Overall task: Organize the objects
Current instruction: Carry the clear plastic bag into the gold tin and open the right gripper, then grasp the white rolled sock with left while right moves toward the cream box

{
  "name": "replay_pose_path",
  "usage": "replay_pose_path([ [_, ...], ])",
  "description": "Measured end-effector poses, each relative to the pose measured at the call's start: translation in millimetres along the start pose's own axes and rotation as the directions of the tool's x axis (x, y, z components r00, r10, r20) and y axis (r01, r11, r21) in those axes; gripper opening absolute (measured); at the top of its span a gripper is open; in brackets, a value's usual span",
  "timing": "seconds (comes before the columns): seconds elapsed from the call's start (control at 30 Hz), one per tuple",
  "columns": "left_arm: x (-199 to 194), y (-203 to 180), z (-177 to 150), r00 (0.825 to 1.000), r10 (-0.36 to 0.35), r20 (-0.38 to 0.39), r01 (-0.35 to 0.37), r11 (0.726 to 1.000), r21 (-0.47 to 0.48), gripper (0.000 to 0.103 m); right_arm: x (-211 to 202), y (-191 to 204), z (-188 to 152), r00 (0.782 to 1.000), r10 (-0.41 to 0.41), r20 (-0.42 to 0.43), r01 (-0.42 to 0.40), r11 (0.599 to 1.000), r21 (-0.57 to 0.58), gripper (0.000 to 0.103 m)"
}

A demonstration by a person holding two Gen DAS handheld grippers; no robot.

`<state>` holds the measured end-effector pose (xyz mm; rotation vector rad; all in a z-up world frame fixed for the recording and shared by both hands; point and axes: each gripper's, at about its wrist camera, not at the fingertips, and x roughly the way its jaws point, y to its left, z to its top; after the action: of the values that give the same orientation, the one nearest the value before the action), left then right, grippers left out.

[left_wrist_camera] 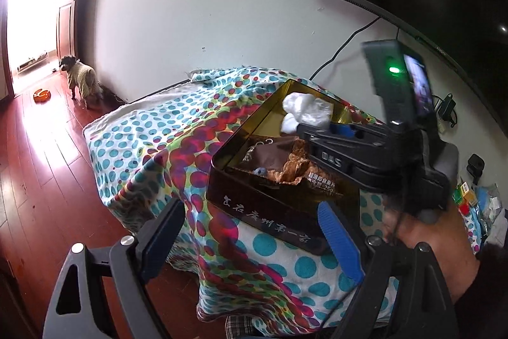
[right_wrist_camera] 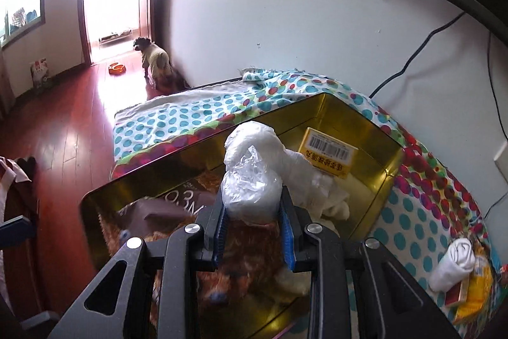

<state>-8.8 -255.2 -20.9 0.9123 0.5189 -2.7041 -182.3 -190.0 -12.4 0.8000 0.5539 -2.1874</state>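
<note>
Left wrist view: the left gripper [left_wrist_camera: 254,231] hangs spread wide and empty at the bottom of the frame, just before the tin box [left_wrist_camera: 270,202] on the dotted cloth [left_wrist_camera: 177,129] at centre. Right wrist view: the right gripper [right_wrist_camera: 254,212] is clenched on a white plastic-wrapped bundle [right_wrist_camera: 250,180] at frame centre, over the open tin box [right_wrist_camera: 390,161].

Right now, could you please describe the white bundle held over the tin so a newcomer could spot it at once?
Find the table under the dotted cloth, then the open gold-lined tin on it. Over the tin's middle, the right tool is shut on a plastic-wrapped white bundle. Unlike the yellow barcoded box behind it and the brown packet to its left, it is crinkly, soft and pale.
</note>
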Motion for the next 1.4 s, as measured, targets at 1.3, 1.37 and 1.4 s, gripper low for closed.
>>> replay_pose_path([
  [1.3,-5,-127,-39,0.983,-0.185,0.0,0.177,0.942,0.286,0.088,-81,-252,-174,0.913,-0.365,-0.182,0.408,0.815,0.411,0.074],
  [1.37,4,-145,-41,0.981,-0.193,-0.014,0.188,0.931,0.314,0.088,-81,-263,-183,0.908,-0.366,-0.205,0.42,0.803,0.424,0.074],
  [1.4,10,-155,-40,0.98,-0.198,-0.023,0.195,0.924,0.329,0.088,-82,-269,-186,0.906,-0.37,-0.208,0.424,0.793,0.437,0.074],
])
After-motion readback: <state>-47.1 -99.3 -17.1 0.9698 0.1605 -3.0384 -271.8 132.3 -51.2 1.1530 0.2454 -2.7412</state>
